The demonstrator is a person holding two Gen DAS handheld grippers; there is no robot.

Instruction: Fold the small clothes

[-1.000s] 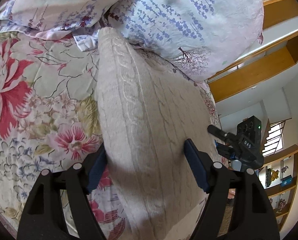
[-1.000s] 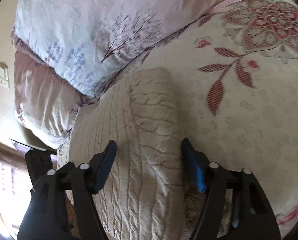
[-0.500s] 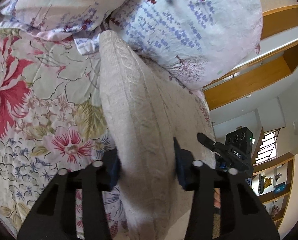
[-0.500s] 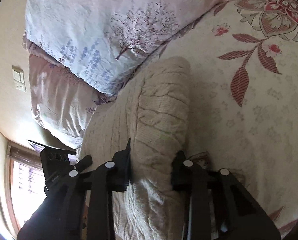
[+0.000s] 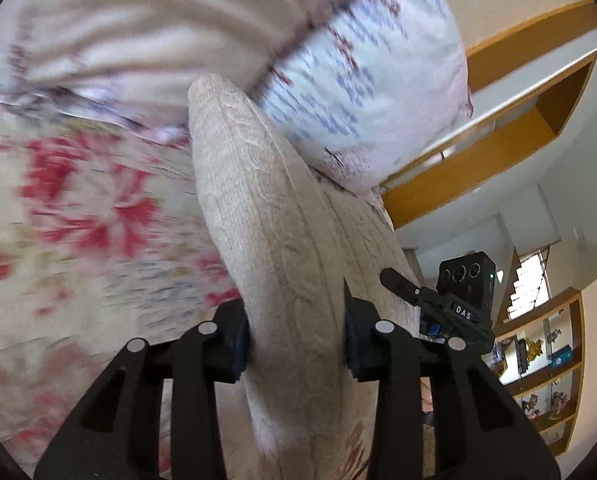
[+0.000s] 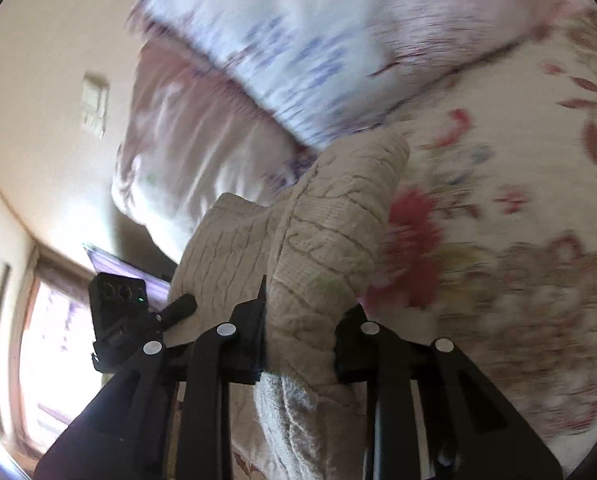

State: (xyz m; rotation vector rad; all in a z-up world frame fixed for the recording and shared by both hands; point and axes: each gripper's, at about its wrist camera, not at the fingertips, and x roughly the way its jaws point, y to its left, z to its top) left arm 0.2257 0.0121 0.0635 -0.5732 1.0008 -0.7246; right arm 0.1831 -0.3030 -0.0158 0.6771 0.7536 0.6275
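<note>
A beige cable-knit sweater (image 5: 274, 232) hangs lifted above the floral bedspread (image 5: 78, 216). My left gripper (image 5: 296, 336) is shut on one edge of it, with the knit bunched between the blue pads. My right gripper (image 6: 300, 340) is shut on the other edge of the sweater (image 6: 330, 224). The cloth stretches between the two grippers. The right gripper shows in the left wrist view (image 5: 454, 304), and the left gripper shows in the right wrist view (image 6: 126, 312).
Two pillows with purple flower print (image 5: 362, 92) (image 6: 306, 40) lie at the head of the bed behind the sweater. Wooden shelves (image 5: 494, 120) and a wall with a switch (image 6: 94, 104) stand beyond. The bedspread (image 6: 518, 200) spreads on both sides.
Both grippers closed on the sweater's edges, then lifted it off the bed. The background now blurs with motion and the cloth hangs raised between them.
</note>
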